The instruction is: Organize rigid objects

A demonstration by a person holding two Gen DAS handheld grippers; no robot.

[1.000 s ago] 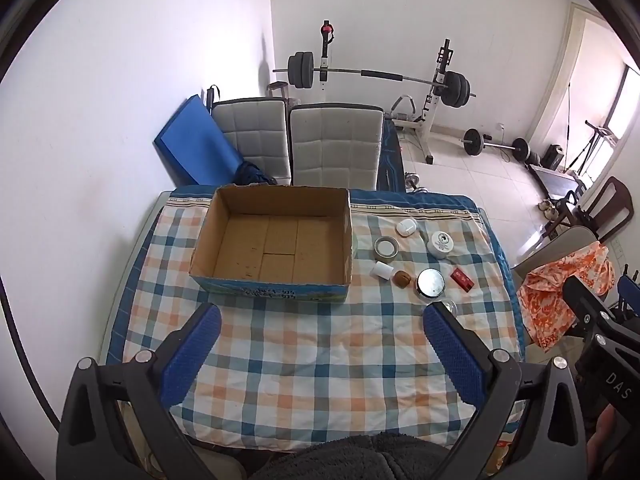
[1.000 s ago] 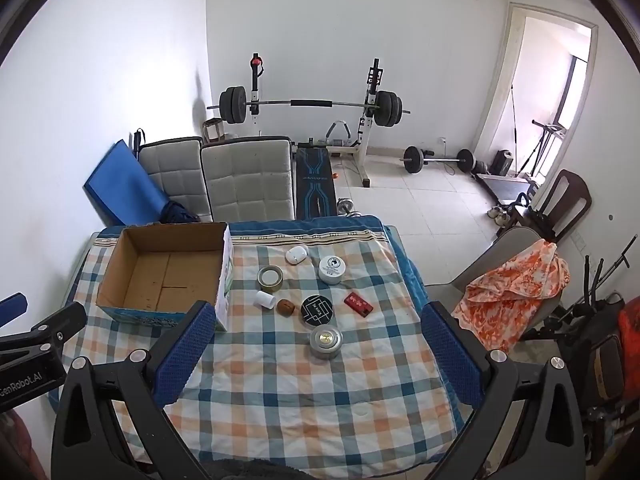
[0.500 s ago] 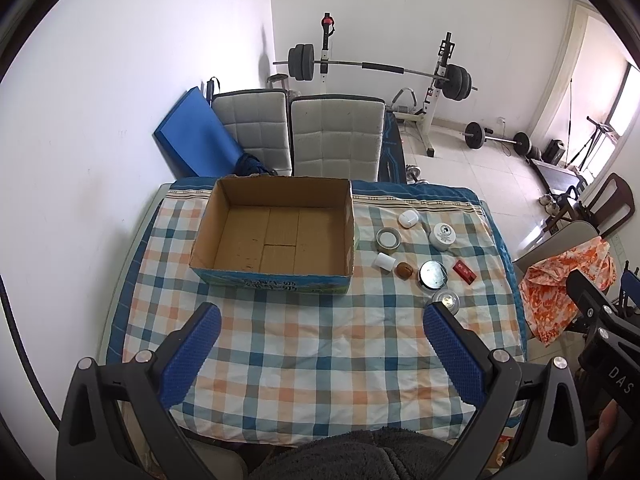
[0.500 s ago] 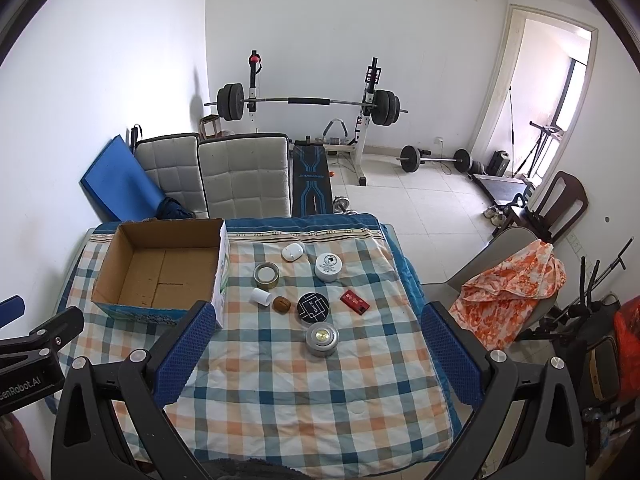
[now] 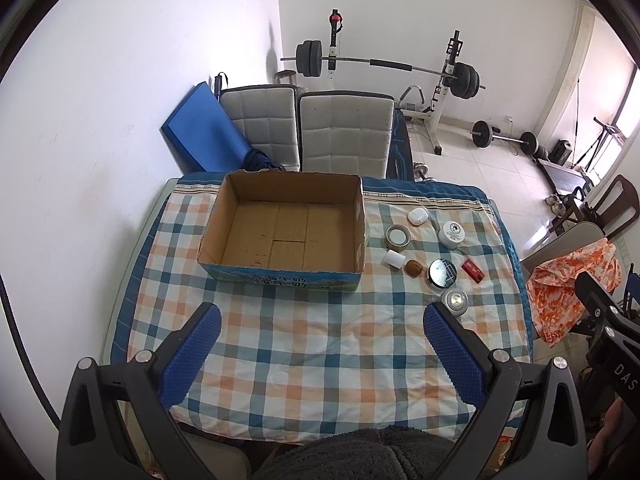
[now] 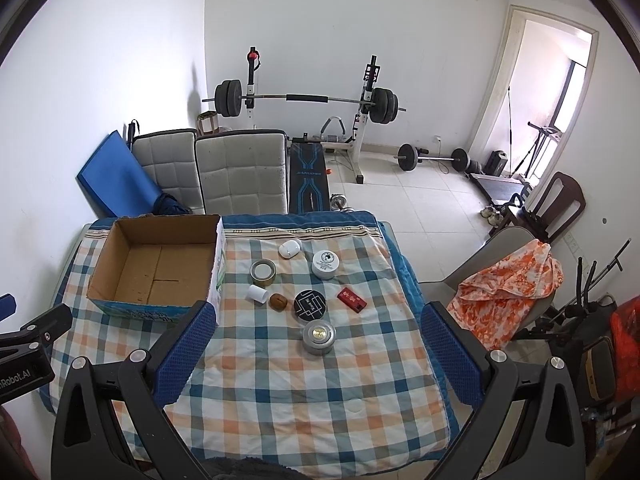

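An empty open cardboard box sits on the checked tablecloth. Right of it lie several small items: a tape roll, a white case, a white jar, a white cylinder, a brown piece, a black round tin, a red box and a silver puck light. My left gripper is open and empty, high above the table's near half. My right gripper is open and empty, high above the puck light.
Two grey chairs and a blue mat stand behind the table. A barbell rack is at the far wall. A chair with orange cloth stands right of the table.
Both grippers have risen and pulled back; the table and its objects look smaller and farther. Nothing on the table has moved.
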